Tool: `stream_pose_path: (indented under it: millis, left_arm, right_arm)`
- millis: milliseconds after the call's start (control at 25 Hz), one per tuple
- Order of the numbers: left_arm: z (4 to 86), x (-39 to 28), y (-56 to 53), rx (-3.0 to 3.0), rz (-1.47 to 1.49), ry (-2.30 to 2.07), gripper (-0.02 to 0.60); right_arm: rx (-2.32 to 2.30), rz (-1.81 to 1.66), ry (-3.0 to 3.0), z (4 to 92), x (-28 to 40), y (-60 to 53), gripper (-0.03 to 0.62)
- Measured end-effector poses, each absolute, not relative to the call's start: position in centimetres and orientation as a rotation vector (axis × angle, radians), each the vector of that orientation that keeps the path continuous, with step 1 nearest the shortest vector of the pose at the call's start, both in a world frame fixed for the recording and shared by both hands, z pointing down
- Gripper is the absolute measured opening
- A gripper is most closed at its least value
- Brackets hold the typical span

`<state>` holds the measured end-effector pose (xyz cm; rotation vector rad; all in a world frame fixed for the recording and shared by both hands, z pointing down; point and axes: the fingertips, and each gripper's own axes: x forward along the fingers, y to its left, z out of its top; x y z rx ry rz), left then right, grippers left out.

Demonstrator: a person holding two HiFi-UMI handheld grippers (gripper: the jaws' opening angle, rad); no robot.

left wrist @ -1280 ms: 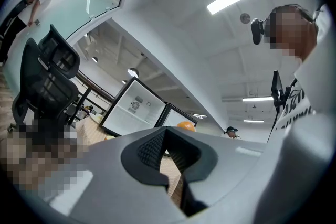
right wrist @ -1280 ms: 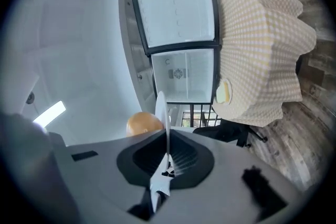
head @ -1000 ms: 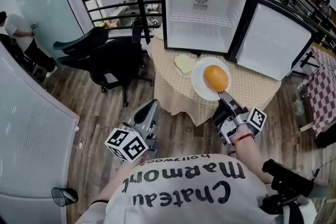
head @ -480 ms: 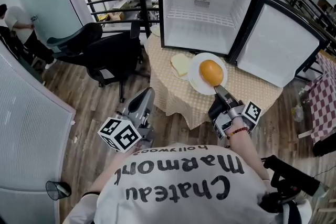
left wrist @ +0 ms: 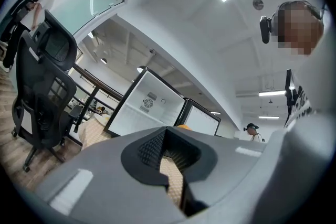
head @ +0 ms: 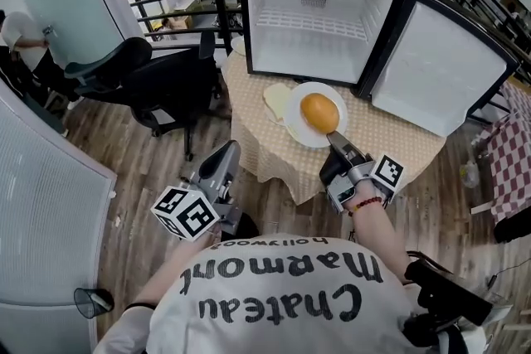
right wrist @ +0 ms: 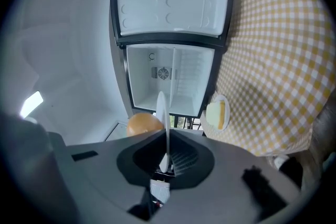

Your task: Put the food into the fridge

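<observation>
**Desk:** What has the right tool got?

**Photographer:** The right gripper, grey-bodied with black ribbed pads, is clamped on the near rim of a thin white plate. Its own camera sees the plate edge-on, a pale blade pinched between the pads.

**Desk:** And the food?

**Photographer:** A smooth, round orange food item sits at the plate's middle. The plate is over the checked cloth, just in front of the fridge's open mouth and not inside it. Whether it touches the cloth cannot be told. A pale flat slice lies on the cloth just left of the plate.

**Desk:** The other hand?

**Photographer:** The left gripper hangs low on the near side, apart from the table, above the wood-plank floor. Its ribbed pads are drawn together but for a sliver, with nothing in them. A black-and-white marker cube sits at its near end.

**Desk:** The setting?

**Photographer:** The fridge is a boxy black casing with a white interior. It has a wire shelf and a round fan grille on the back wall, and it stands at the far side of the yellow-and-white draped table. Its door stands open to the right, the white inner liner moulded with dimples. A black office chair stands left of the table.
</observation>
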<state>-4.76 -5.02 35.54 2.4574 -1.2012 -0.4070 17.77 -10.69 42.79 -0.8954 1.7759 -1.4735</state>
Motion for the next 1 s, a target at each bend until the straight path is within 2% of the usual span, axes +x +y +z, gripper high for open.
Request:
stream_pose_path:
  millis: [520,1000]
  left_arm:
    - [37.5,-3.4,-9.4,2.474,-0.326,-1.024,0.008]
    - [36.6,-3.3,-19.6,2.574,-0.29,-0.896,0.008]
  right_arm:
    - [-1.019,-1.483,1.702,45.9,18.7,-12.6,0.023]
    - [-1.105,-1.46,1.67,46.1,17.7,-21.8,0.023]
